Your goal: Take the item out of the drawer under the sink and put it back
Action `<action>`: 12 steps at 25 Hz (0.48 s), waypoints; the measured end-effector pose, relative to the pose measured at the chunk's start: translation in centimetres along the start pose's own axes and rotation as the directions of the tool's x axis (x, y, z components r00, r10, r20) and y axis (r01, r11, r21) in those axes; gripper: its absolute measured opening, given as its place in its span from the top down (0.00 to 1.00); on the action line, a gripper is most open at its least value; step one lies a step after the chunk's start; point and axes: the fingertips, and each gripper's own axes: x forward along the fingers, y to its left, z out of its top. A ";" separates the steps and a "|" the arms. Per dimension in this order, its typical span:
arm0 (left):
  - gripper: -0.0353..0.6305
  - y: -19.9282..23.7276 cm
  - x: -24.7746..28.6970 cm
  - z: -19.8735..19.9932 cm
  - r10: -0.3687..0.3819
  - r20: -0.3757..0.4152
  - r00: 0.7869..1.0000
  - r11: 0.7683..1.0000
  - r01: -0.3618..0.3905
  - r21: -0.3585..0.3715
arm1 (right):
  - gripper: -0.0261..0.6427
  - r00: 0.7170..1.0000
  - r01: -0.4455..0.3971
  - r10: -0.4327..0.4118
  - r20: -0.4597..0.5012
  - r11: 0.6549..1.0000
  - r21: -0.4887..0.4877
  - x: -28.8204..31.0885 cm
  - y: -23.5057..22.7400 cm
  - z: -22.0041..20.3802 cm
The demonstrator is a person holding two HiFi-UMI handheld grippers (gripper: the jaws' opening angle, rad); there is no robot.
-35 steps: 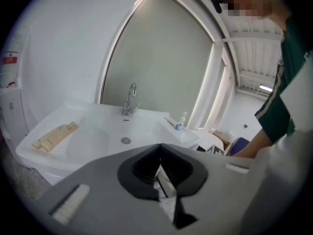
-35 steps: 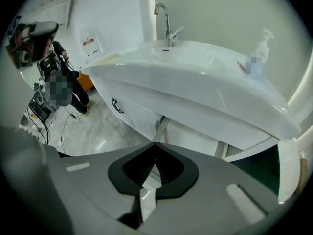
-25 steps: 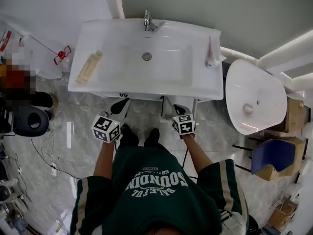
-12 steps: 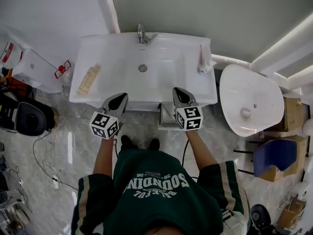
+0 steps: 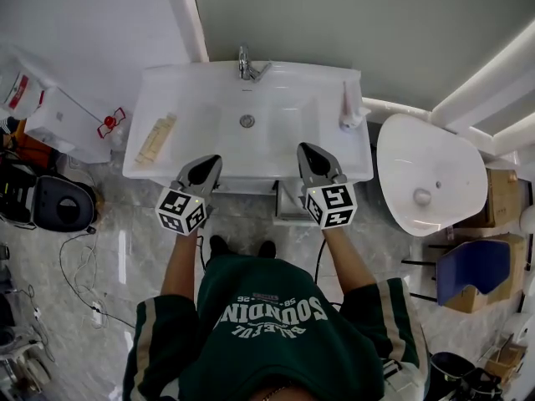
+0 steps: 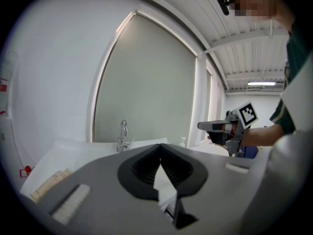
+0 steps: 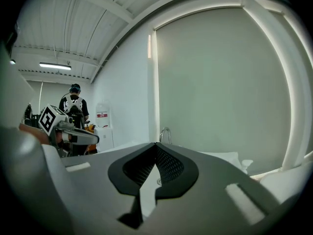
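Note:
The white sink (image 5: 184, 98), with its faucet (image 5: 247, 63), stands in front of me in the head view. Both grippers hover level over its front rim, apart from each other. My left gripper (image 5: 209, 162) is shut, its jaws meeting at the tip (image 6: 160, 145) with nothing between them. My right gripper (image 5: 306, 150) is shut and empty too (image 7: 156, 144). Each gripper shows in the other's view: the right one (image 6: 210, 126) and the left one (image 7: 90, 138). The basin hides most of the unit under the sink; only a dark bit (image 5: 288, 203) shows between the grippers. No item from the drawer is in sight.
A beige tube (image 5: 156, 139) lies on the sink's left side and a soap bottle (image 5: 349, 111) stands at its right. A white oval fixture (image 5: 430, 174) is to the right, a blue seat (image 5: 468, 270) beyond it. A black round bin (image 5: 54, 203) and cables lie left. A person (image 7: 73, 102) stands far off.
Both grippers have risen from below the sink's front edge to above its rim, the right one further. Both stayed shut and empty.

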 end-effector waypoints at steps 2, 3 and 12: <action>0.87 -0.3 0.1 -0.2 -0.002 -0.007 1.000 1.000 0.002 0.002 | 0.96 1.000 -0.007 0.007 0.007 1.000 -0.004 -0.2 0.2 0.3; 0.87 -0.4 0.1 -0.3 -0.002 -0.009 1.000 1.000 0.002 0.001 | 0.96 1.000 -0.011 0.011 0.011 1.000 -0.007 -0.3 0.3 0.3; 0.87 -1.2 0.1 -0.7 -0.015 -0.010 1.000 1.000 0.015 -0.001 | 0.96 1.000 -0.025 0.025 0.018 1.000 -0.016 -0.7 0.7 -0.1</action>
